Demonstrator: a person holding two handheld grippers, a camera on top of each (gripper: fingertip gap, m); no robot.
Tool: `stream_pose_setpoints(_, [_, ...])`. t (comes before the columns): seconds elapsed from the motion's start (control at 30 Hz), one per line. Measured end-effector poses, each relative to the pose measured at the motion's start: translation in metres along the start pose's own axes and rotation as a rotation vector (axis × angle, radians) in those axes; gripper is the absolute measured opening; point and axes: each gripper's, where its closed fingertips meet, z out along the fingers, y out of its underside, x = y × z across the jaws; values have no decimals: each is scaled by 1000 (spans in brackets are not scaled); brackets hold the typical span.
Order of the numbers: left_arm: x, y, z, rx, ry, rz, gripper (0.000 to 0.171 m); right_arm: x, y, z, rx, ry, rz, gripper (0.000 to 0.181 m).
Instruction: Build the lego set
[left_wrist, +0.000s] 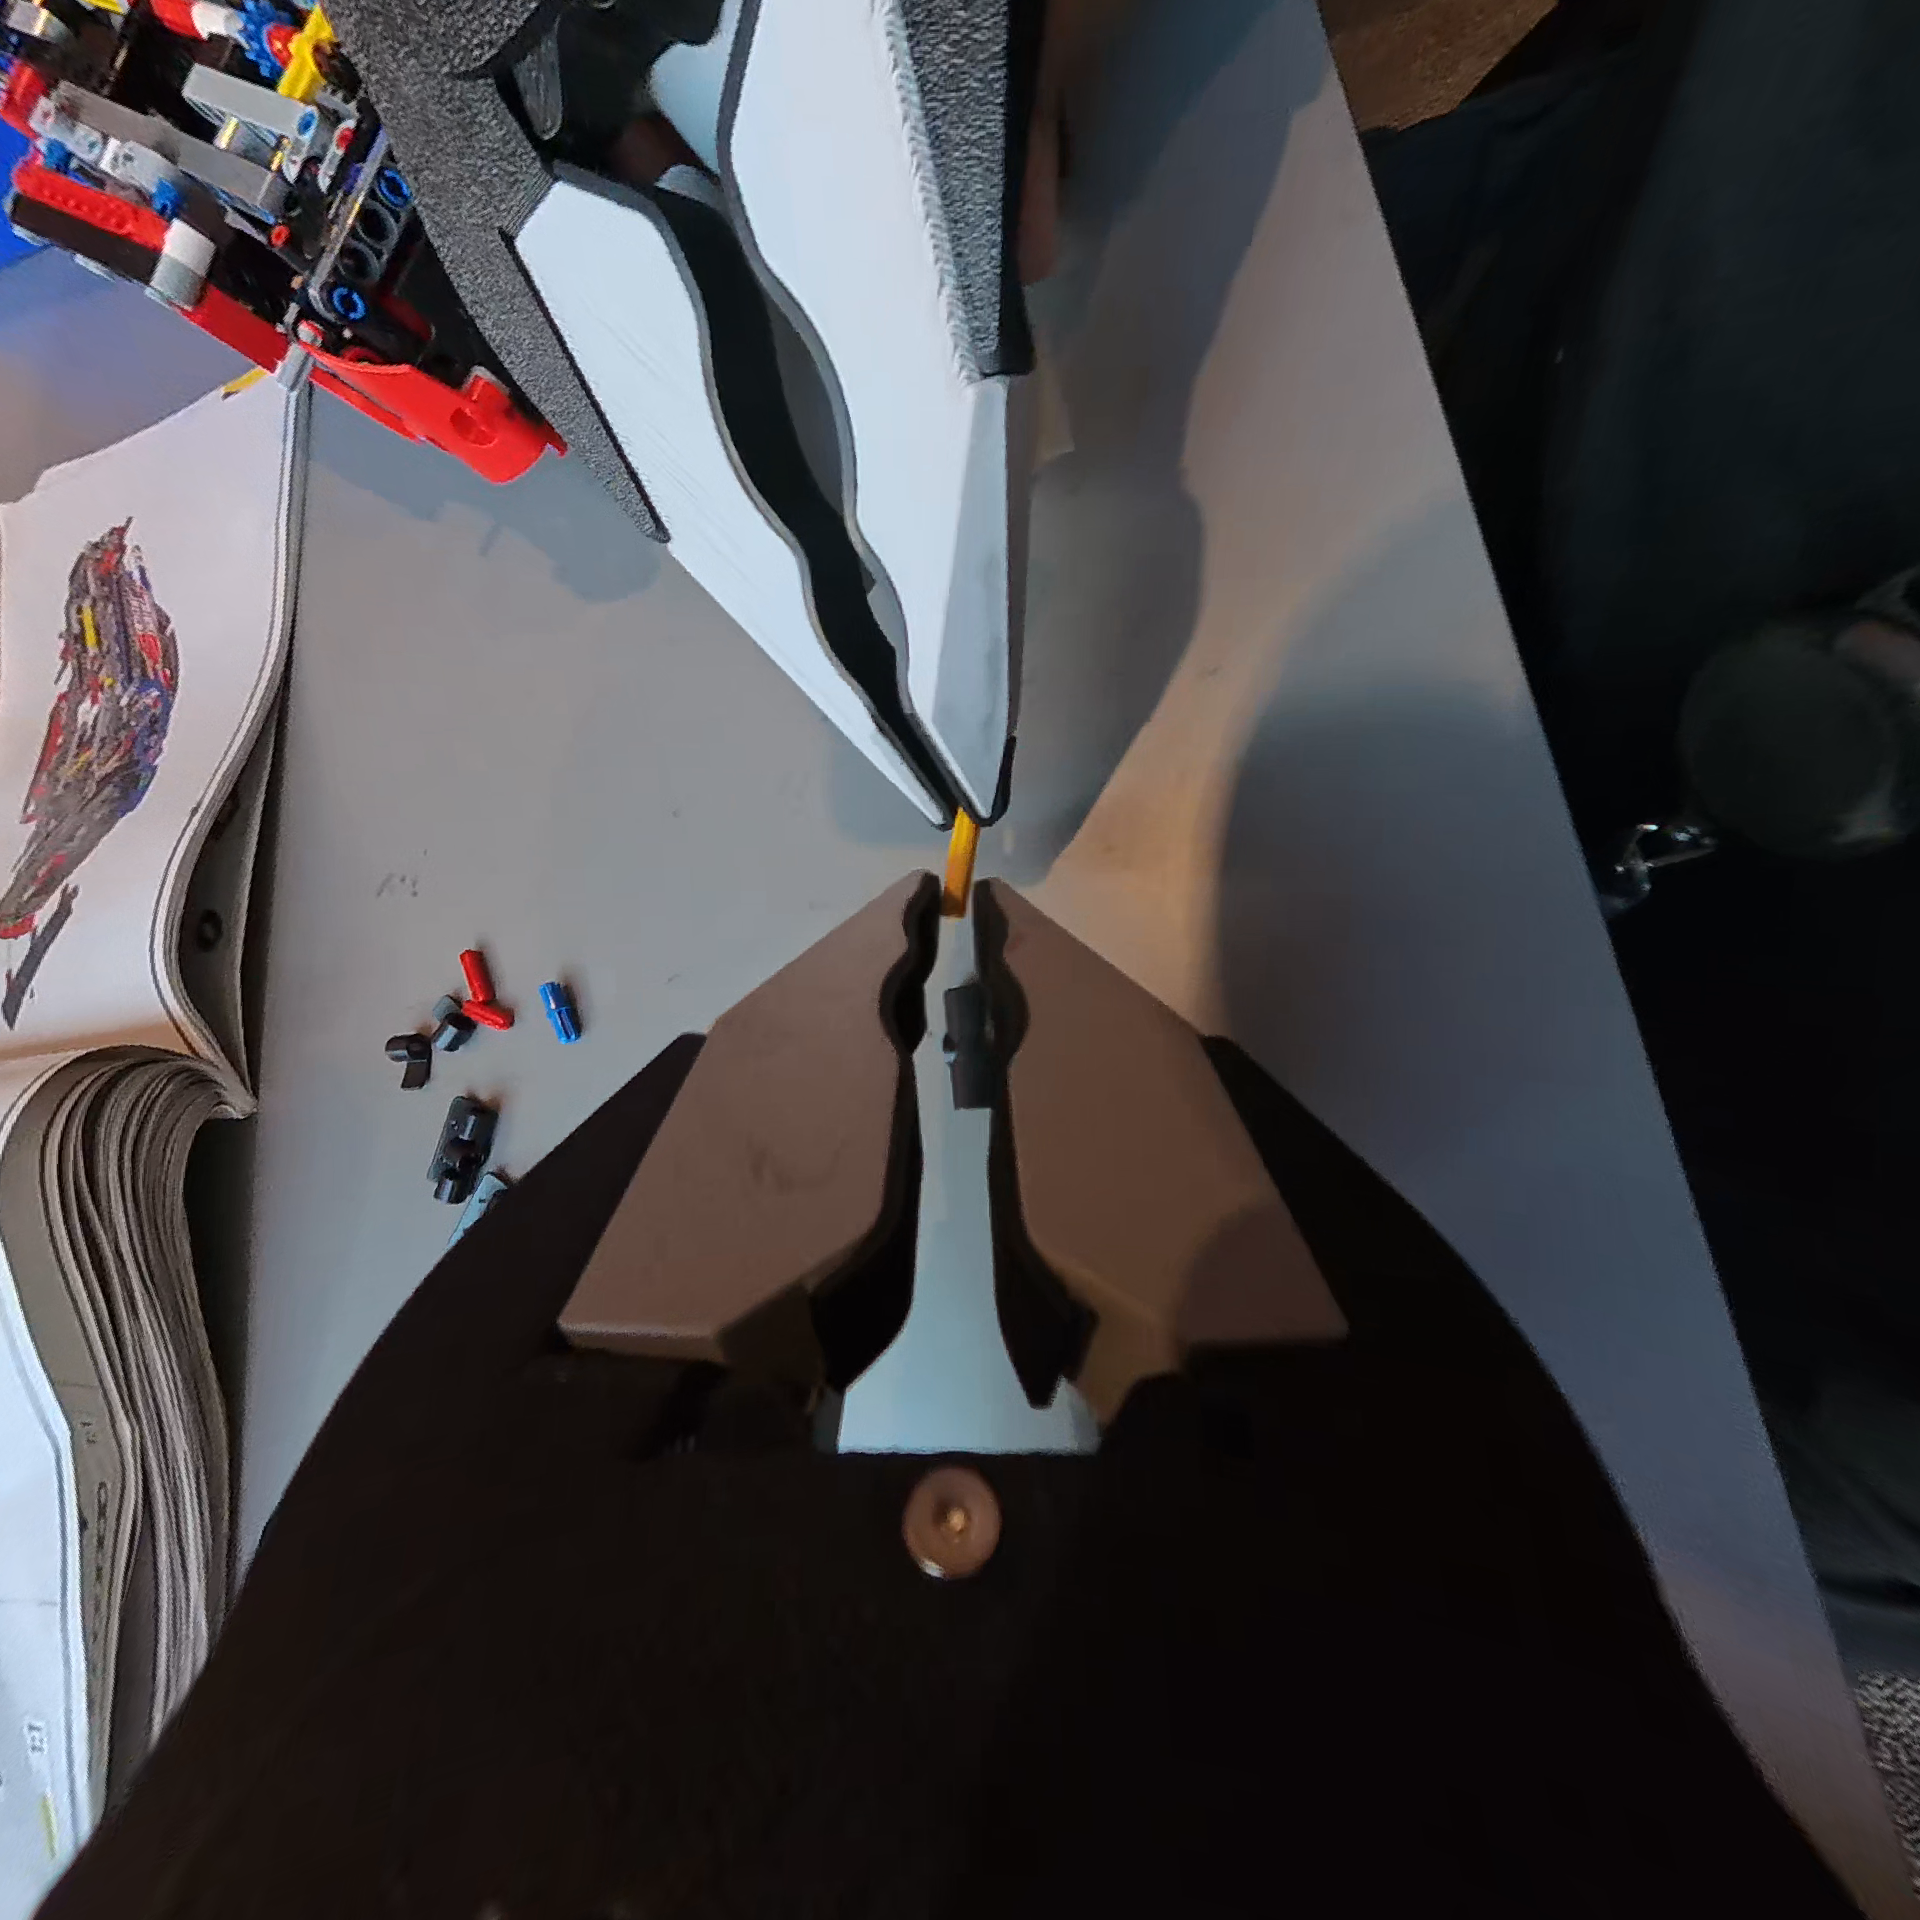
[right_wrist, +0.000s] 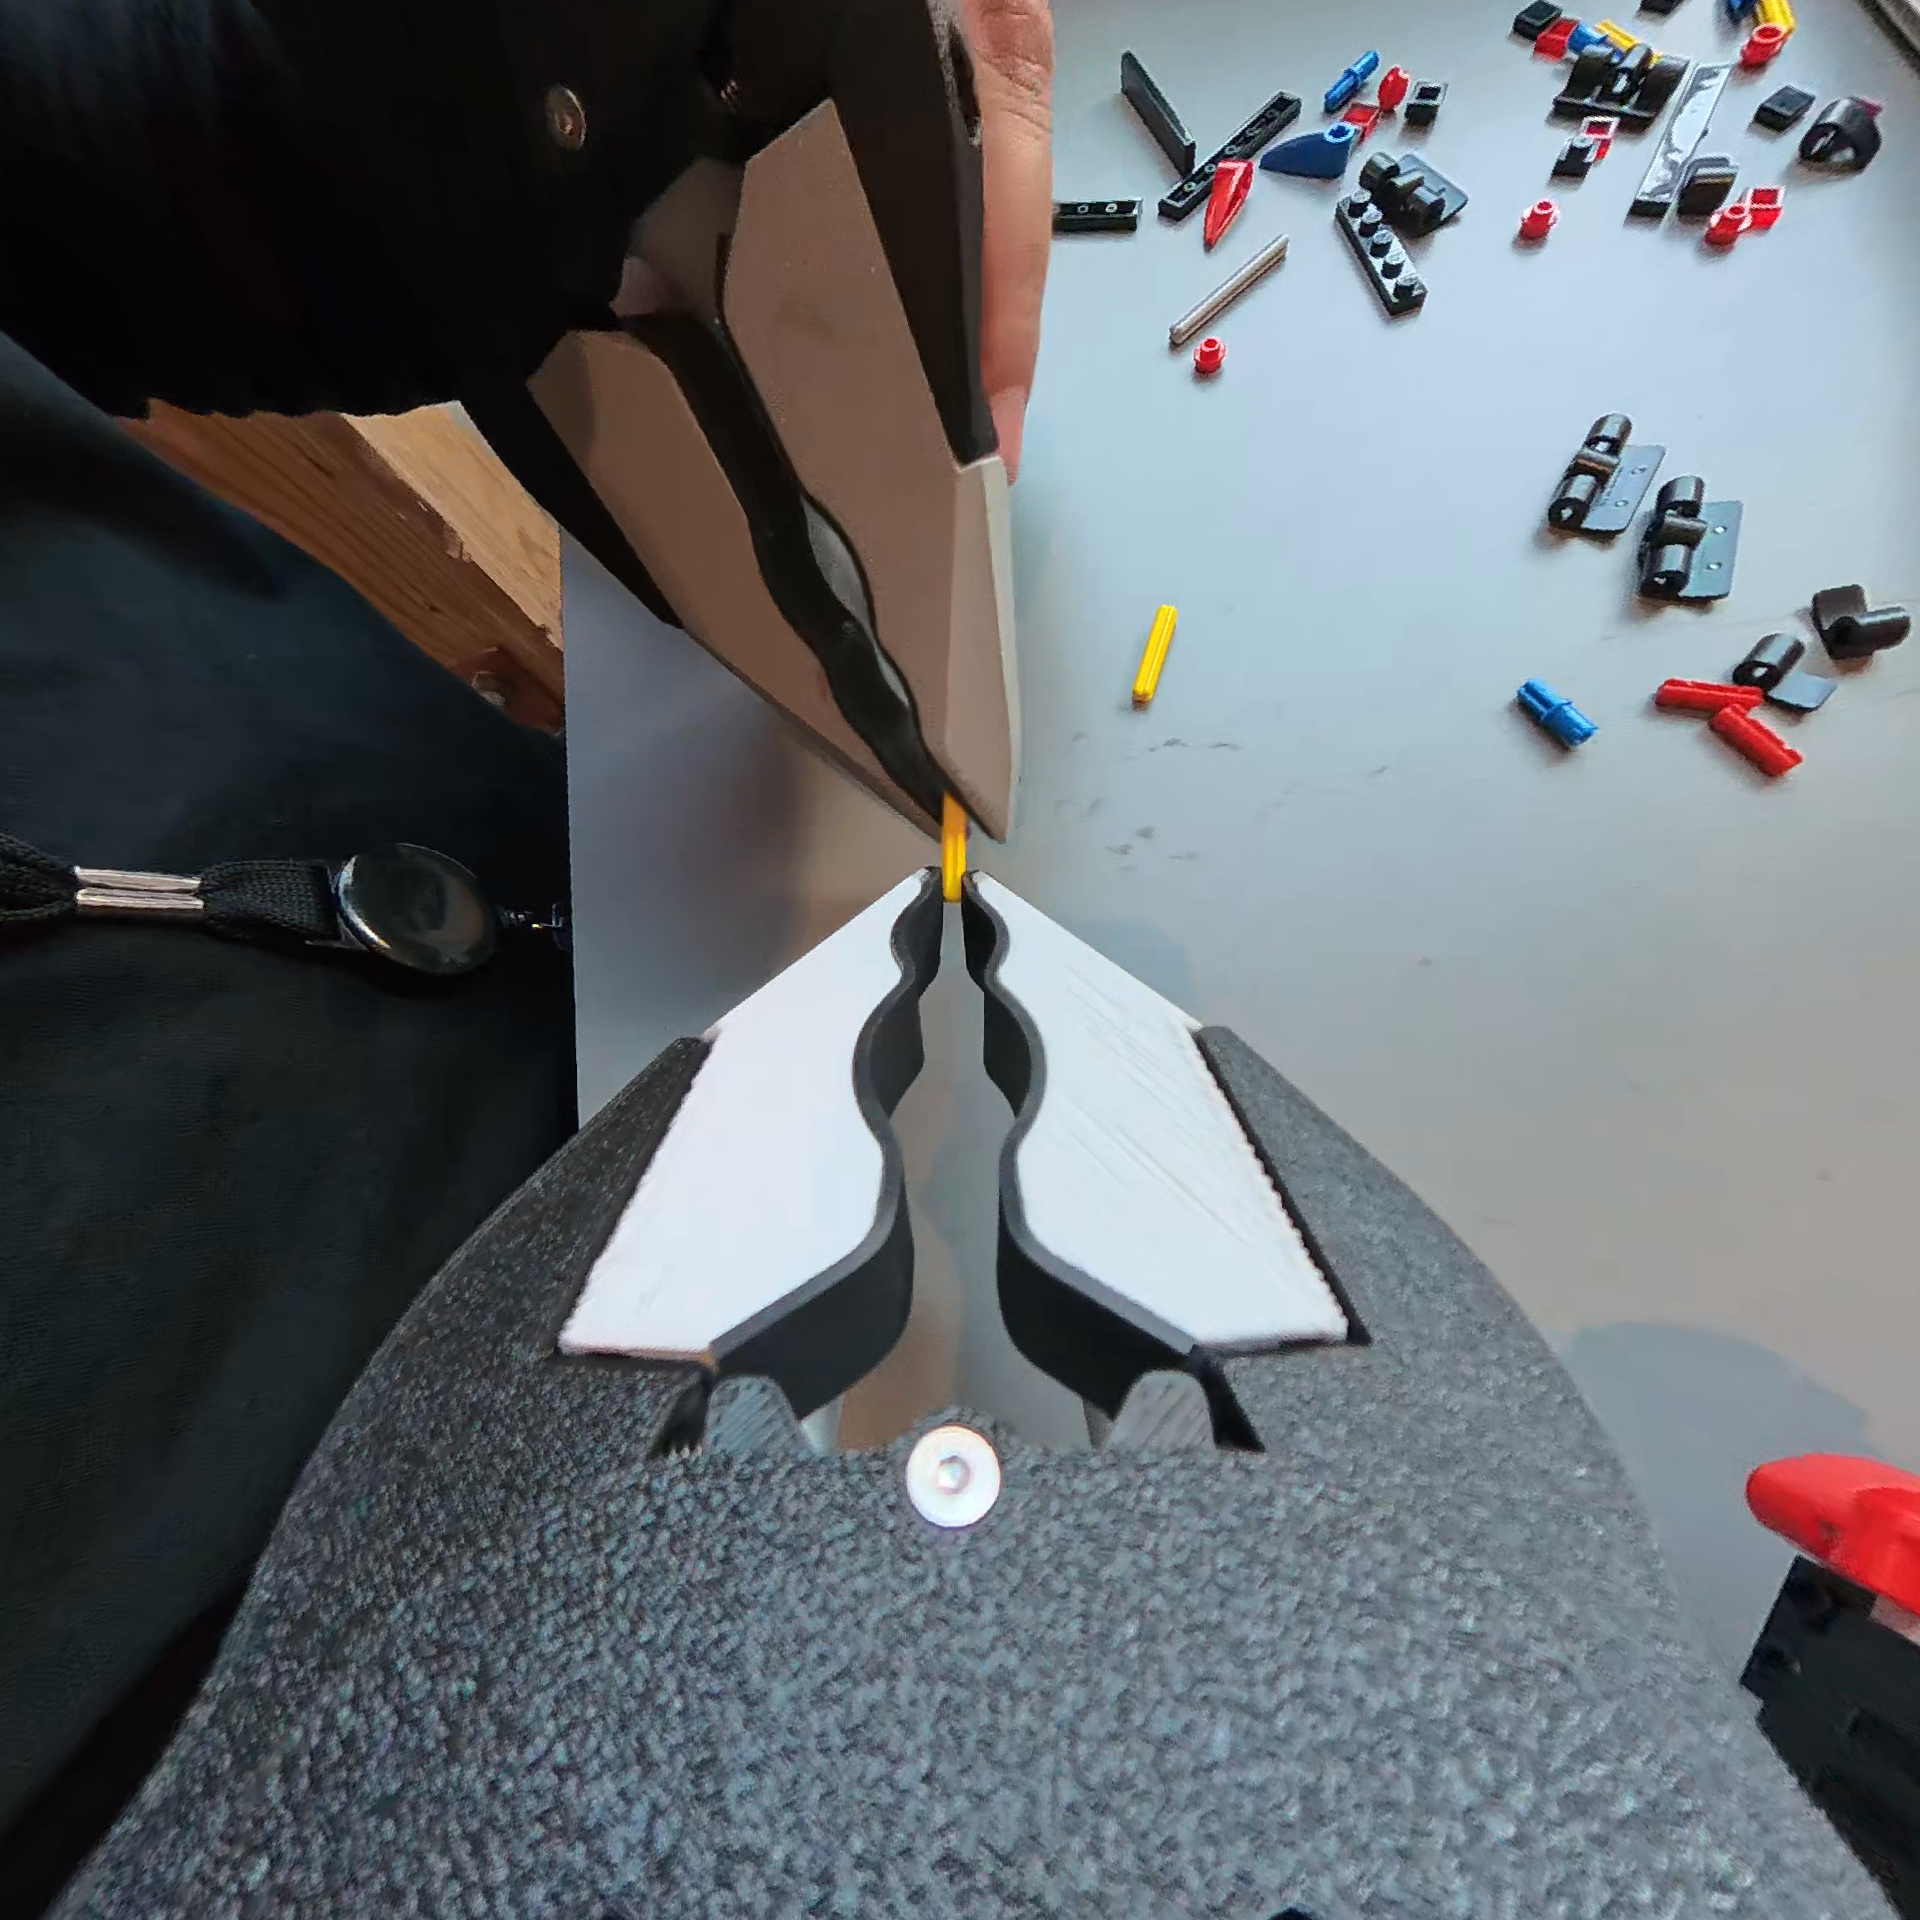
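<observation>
One short yellow plastic axle (left_wrist: 962, 864), clamped at opposite ends by tan-fingered left tool (left_wrist: 956, 891) and white-fingered right tool (right_wrist: 948, 883) above grey desk (right_wrist: 1299, 935); no legible writing.

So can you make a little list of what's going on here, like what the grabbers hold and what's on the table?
left gripper: shut on yellow axle
right gripper: shut on the same axle, other end
table: grey
loose parts: scattered red, black and blue pieces
spare yellow axle: lying alone
model: part-built, far left
booklet: open
</observation>
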Motion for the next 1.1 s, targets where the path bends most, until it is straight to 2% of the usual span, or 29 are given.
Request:
stream_pose_setpoints(0.13, [0, 0, 0, -10, -1, -2, 2, 1, -3, -3, 25, 10, -3, 4])
stream_pose_setpoints(0.3, [1, -4, -4, 59, 88, -187, 2, 0, -7, -8, 55, 130, -211, 3])
stream_pose_setpoints(0.57, [4, -7, -5, 96, 143, -254, 2, -3, -11, -9, 19, 222, -397, 3])
stream_pose_setpoints(1.1, [6, -5, -7, 123, 177, -333, 2, -4, -12, -4, 8, 217, -392, 4])
